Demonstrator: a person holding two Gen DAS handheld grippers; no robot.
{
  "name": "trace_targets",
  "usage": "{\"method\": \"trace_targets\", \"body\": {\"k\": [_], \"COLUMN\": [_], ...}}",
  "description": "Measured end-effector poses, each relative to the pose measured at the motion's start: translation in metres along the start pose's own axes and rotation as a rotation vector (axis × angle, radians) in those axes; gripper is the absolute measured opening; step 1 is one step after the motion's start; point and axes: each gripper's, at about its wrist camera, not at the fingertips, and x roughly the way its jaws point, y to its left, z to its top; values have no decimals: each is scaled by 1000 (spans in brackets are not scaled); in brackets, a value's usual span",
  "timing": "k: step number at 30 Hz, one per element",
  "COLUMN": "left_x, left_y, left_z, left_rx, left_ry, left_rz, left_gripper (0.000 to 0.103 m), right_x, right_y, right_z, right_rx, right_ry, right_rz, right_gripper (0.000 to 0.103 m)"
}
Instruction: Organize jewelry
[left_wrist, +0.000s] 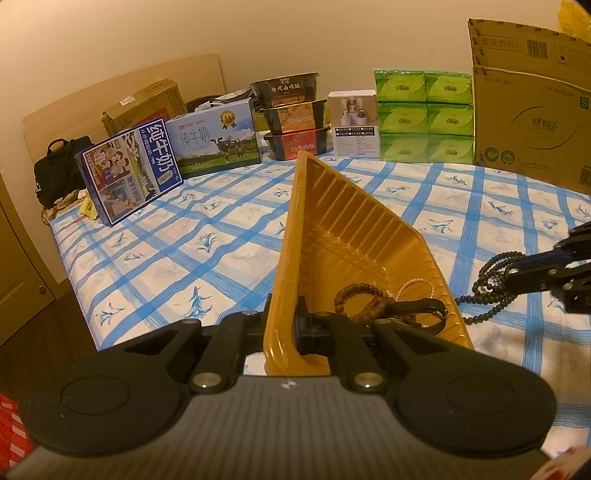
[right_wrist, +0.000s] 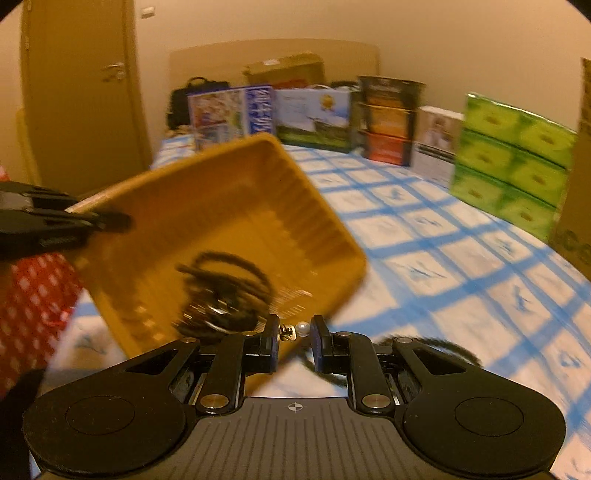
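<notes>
My left gripper (left_wrist: 295, 328) is shut on the rim of a yellow ribbed plastic tray (left_wrist: 343, 229) and holds it tilted above the bed. In the tray lie a brown bead bracelet (left_wrist: 360, 301), a thin pearl strand (left_wrist: 413, 286) and a black strap. My right gripper (right_wrist: 294, 341) shows in the left wrist view (left_wrist: 532, 273) at the right, with a dark bead necklace (left_wrist: 487, 284) hanging from its fingers. In the blurred right wrist view the tray (right_wrist: 221, 214) holds dark jewelry (right_wrist: 225, 291), and a small pearl and gold bit sit between the narrowly parted jaws.
The bed has a blue checked sheet (left_wrist: 184, 236). Along the far side stand milk cartons (left_wrist: 129, 173), stacked food bowls (left_wrist: 295, 114), a white box (left_wrist: 354, 125), green tissue packs (left_wrist: 424, 118) and a large cardboard box (left_wrist: 532, 107). A door (right_wrist: 85, 92) is at the left.
</notes>
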Motion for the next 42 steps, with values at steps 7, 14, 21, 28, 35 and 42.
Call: {"method": "trace_targets", "body": {"k": [7, 14, 21, 28, 35, 42], "left_x": [0, -1, 0, 0, 0, -1], "left_y": [-2, -3, -4, -4, -3, -2], "left_z": [1, 1, 2, 2, 2, 2], "left_rx": [-4, -7, -13, -13, -13, -12], "left_ry": [-1, -3, -4, -4, -4, -5], "left_rz": [-2, -4, -7, -7, -7, -7], "left_gripper": [6, 7, 7, 7, 7, 6], "right_x": [17, 31, 41, 48, 47, 28], "right_y": [28, 42, 54, 59, 51, 20], "right_z": [16, 18, 19, 20, 17, 11], "right_rx": [-34, -42, -64, -82, -35, 43], "right_ry": [-9, 9, 23, 27, 24, 12], "right_rz": [61, 94, 115, 125, 116, 40], "right_gripper": [18, 18, 18, 18, 59, 59]}}
